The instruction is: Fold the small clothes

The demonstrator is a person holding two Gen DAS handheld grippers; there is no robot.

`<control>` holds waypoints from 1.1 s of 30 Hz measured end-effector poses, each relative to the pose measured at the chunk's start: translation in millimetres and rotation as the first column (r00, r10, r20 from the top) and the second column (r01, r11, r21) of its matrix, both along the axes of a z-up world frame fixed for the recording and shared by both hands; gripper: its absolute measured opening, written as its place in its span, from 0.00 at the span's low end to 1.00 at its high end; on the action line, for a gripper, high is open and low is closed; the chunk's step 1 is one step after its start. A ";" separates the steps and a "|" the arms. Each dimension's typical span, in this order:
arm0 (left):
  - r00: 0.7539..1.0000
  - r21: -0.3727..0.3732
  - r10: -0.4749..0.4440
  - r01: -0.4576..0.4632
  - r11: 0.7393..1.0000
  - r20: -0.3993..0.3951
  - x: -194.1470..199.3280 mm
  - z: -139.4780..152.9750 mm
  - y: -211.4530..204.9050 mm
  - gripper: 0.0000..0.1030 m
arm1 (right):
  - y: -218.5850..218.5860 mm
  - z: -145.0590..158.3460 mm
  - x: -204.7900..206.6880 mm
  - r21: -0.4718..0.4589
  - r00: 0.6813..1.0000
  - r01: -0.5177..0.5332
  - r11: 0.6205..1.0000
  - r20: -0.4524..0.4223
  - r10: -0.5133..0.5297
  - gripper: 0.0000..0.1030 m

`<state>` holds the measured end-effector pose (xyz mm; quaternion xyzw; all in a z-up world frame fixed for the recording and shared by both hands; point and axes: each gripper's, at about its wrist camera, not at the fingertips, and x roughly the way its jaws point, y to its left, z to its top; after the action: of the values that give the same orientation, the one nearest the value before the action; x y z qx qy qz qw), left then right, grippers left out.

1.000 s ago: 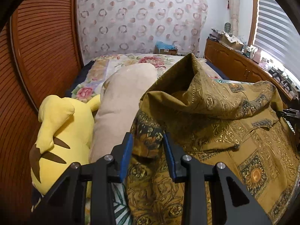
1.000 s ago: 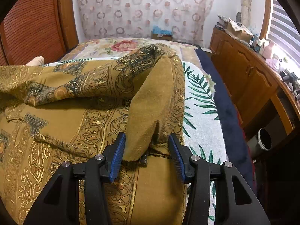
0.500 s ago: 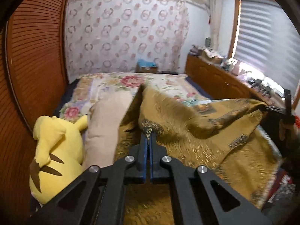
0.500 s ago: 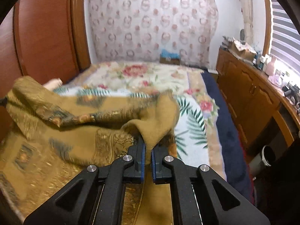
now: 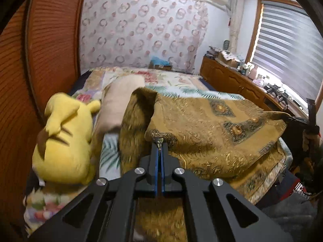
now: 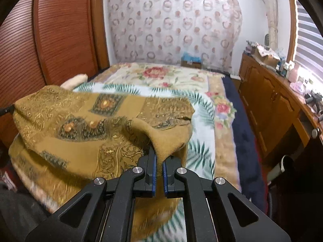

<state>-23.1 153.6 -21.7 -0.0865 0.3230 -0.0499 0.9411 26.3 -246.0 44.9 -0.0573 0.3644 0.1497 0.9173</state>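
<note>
L gripper [image 5: 159, 151] pinched tight on near-left corner of gold patterned cloth [image 5: 212, 127]; R gripper [image 6: 159, 161] clamps its near-right corner. Cloth lifted over bed [image 6: 201, 104], yellow plush [image 5: 64, 141] at left.

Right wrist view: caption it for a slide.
Right gripper shut on a corner of the gold patterned cloth, lifting it above the floral bed.

Both wrist views look down the bed [image 5: 177, 80] toward the curtain [image 6: 173, 24]; sharing the gold cloth [image 5: 212, 125] close up.
</note>
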 end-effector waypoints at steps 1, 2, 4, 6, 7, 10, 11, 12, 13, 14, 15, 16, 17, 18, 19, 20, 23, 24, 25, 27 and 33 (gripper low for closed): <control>1.000 -0.004 0.004 -0.004 1.000 -0.008 -4.0 -2.8 0.1 0.00 | -1.2 -2.5 -6.8 0.006 1.000 0.002 1.000 -0.006 -0.002 0.02; 1.000 -0.005 0.008 -0.008 1.000 -0.014 -6.1 -4.4 -1.5 0.00 | -2.5 -4.8 -12.0 0.012 1.000 0.002 1.000 -0.014 -0.002 0.02; 0.999 0.003 0.017 -0.017 1.000 -0.031 -12.4 -10.9 -4.4 0.00 | -5.6 -7.5 -22.0 0.022 1.000 0.005 1.000 -0.025 -0.004 0.02; 0.998 0.033 0.030 -0.029 0.999 -0.054 -12.9 -18.3 -7.5 0.00 | -11.2 -12.9 -28.4 0.025 0.999 0.010 1.000 -0.045 -0.009 0.02; 0.997 0.039 0.038 -0.036 0.999 -0.065 -12.3 -21.3 -8.4 0.00 | -13.2 -17.9 -31.5 0.019 0.998 0.021 1.000 -0.054 -0.020 0.02; 0.996 0.039 0.040 -0.037 0.999 -0.084 -7.7 -29.2 -8.4 0.03 | -17.8 -33.1 -30.8 0.003 0.994 0.051 0.999 -0.094 -0.051 0.02; 0.996 0.036 0.033 -0.030 0.999 -0.083 -6.3 -30.2 -8.6 0.04 | -19.3 -38.6 -28.7 -0.004 0.992 0.065 0.998 -0.105 -0.066 0.02; 0.996 0.037 0.027 -0.024 0.999 -0.082 -4.6 -29.3 -8.6 0.08 | -22.0 -43.5 -26.2 0.004 0.990 0.082 0.997 -0.117 -0.081 0.02; 0.997 0.039 0.021 -0.017 0.999 -0.080 -3.9 -28.5 -9.4 0.13 | -24.0 -46.4 -25.0 0.014 0.988 0.091 0.996 -0.125 -0.089 0.04; 0.997 0.044 0.017 -0.013 0.999 -0.075 -1.8 -26.8 -9.7 0.16 | -24.8 -49.3 -24.1 0.015 0.987 0.099 0.995 -0.130 -0.096 0.05; 0.997 0.052 0.020 -0.016 0.999 -0.071 -0.6 -24.6 -10.1 0.21 | -23.6 -50.1 -21.7 -0.007 0.986 0.107 0.994 -0.127 -0.107 0.10; 0.997 0.062 0.024 -0.020 0.998 -0.068 1.0 -23.1 -11.2 0.22 | -22.3 -49.8 -21.3 -0.023 0.986 0.112 0.993 -0.120 -0.114 0.15; 0.997 0.072 0.028 -0.023 0.997 -0.067 2.0 -22.4 -12.1 0.22 | -21.8 -48.3 -21.6 -0.028 0.987 0.113 0.993 -0.112 -0.116 0.16; 0.997 0.089 0.034 -0.028 0.996 -0.064 4.0 -21.4 -14.2 0.23 | -21.4 -46.0 -22.4 -0.027 0.988 0.110 0.994 -0.103 -0.112 0.19; 0.997 0.097 0.038 -0.032 0.995 -0.066 6.1 -21.3 -15.3 0.23 | -20.9 -42.4 -22.3 -0.029 0.990 0.109 0.994 -0.091 -0.111 0.30; 0.997 0.101 0.042 -0.035 0.994 -0.068 7.8 -22.3 -15.4 0.24 | -19.9 -37.5 -22.4 -0.040 0.990 0.115 0.993 -0.072 -0.118 0.37; 0.995 0.103 0.049 -0.040 0.994 -0.083 15.0 -26.7 -16.7 0.25 | -17.6 -24.6 -24.6 -0.042 0.993 0.117 0.992 -0.018 -0.118 0.45; 0.994 0.105 0.055 -0.045 0.993 -0.091 17.7 -29.8 -14.7 0.25 | -16.5 -21.5 -24.4 -0.036 0.994 0.112 0.993 -0.009 -0.112 0.46; 0.993 0.111 0.067 -0.055 0.992 -0.102 20.3 -33.6 -13.9 0.25 | -15.1 -20.8 -25.0 -0.035 0.994 0.108 0.993 -0.004 -0.109 0.47; 0.989 0.118 0.080 -0.066 0.991 -0.121 24.7 -39.1 -11.9 0.25 | -9.7 -20.0 -22.4 -0.030 0.995 0.101 0.994 0.004 -0.100 0.48; 0.976 0.127 0.133 -0.112 0.986 -0.174 32.3 -59.1 -3.5 0.26 | 12.7 -32.9 -16.8 -0.029 0.999 0.043 0.999 -0.008 -0.044 0.49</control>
<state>9.1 150.1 -80.9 -0.0553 0.4039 0.0353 0.9124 9.5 -233.3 12.0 -0.0619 0.3718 0.1247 0.9178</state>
